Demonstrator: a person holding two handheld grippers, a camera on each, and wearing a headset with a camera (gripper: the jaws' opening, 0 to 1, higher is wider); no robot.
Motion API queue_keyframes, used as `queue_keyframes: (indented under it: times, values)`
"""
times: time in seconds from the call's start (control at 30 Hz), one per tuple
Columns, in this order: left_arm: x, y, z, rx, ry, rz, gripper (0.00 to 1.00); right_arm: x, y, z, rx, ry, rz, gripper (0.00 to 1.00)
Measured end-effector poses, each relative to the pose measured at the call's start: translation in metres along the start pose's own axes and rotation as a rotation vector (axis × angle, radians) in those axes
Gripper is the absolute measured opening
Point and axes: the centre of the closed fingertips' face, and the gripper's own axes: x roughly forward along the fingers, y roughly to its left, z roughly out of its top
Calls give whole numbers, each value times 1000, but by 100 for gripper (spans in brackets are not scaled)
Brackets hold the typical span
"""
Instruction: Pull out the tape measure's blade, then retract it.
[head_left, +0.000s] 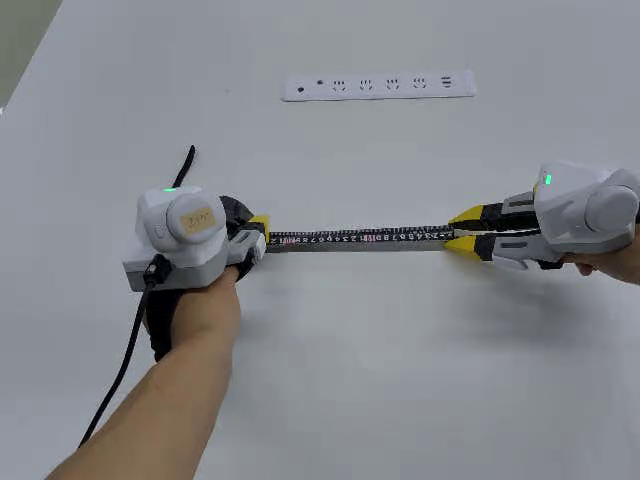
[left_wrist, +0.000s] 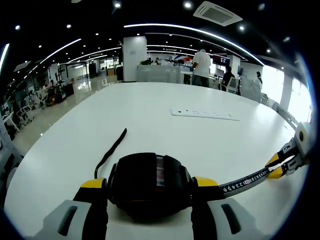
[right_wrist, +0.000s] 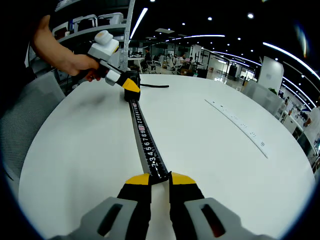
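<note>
We look steeply down on the tabletop (head_left: 330, 380) from the head. Our left gripper view sits low, close behind the tape measure case (left_wrist: 150, 182), facing the far edge. Our right gripper view sights along the blade (right_wrist: 147, 145), which all three share.

In the head view, the left claw (head_left: 257, 238) hid most of the tape measure case (head_left: 236, 212). The tip of the blade (right_wrist: 148, 145) lay buried between the right claw's (right_wrist: 159, 179) jaws. The picture's edge cut off the right hand (head_left: 612, 266). Printing on the power strip (head_left: 380, 85) was too small to read.

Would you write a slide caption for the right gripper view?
Right gripper pinches the tape blade, stretched from the case held by the left gripper.
</note>
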Motion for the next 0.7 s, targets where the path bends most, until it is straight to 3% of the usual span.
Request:
queue_keyframes:
  times: [0.7]
  values:
    - [1,2,-3,10,39,-13,61,0,4,3,-13,-1,6,11]
